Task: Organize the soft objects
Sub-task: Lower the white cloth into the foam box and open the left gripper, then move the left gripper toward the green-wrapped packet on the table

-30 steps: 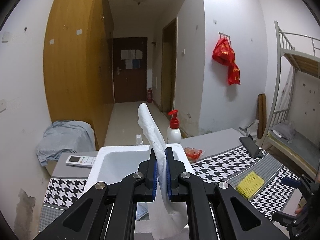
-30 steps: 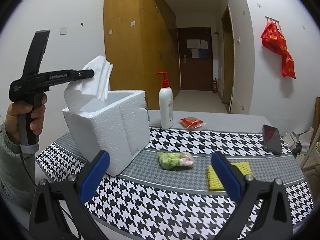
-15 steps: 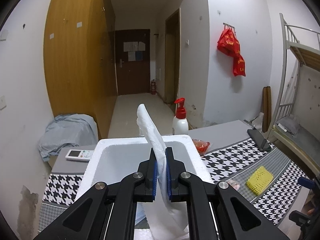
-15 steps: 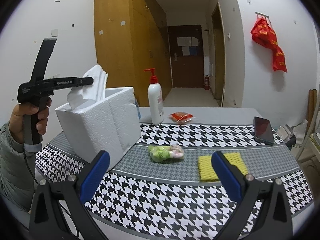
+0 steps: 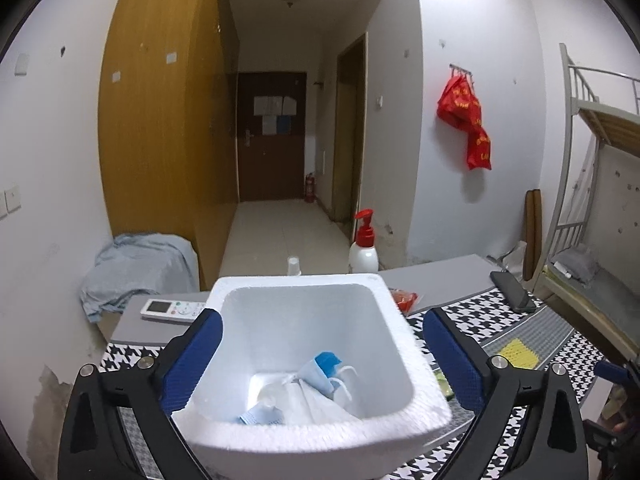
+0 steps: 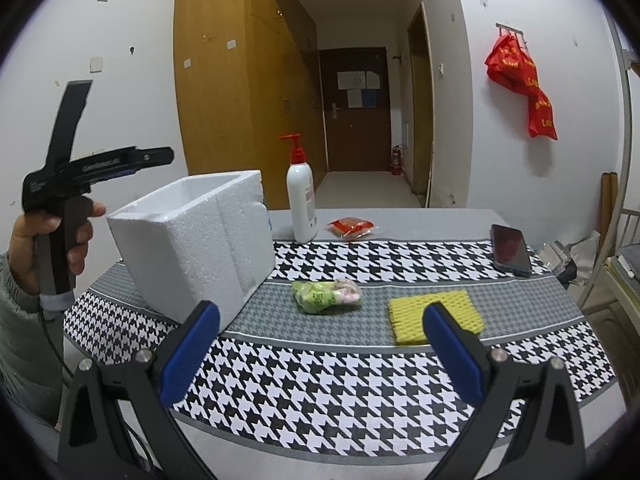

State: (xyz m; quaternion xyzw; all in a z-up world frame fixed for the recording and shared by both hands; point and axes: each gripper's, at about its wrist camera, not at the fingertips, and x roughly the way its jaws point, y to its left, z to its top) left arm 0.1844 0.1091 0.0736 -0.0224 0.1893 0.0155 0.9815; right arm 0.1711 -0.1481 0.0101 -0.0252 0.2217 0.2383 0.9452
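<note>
A white foam box stands on the houndstooth cloth; it also shows in the right wrist view. Inside it lie a white cloth and blue face masks. My left gripper is open and empty above the box; it shows in the right wrist view, held over the box. My right gripper is open and empty above the table's near side. Ahead of it lie a green and pink soft bag and a yellow sponge mesh.
A pump bottle, a red packet and a black phone sit at the back of the table. A white remote lies behind the box. A bunk bed stands at the right.
My left gripper has opened and let go of the white cloth, which has dropped into the foam box. The right gripper has stayed open.
</note>
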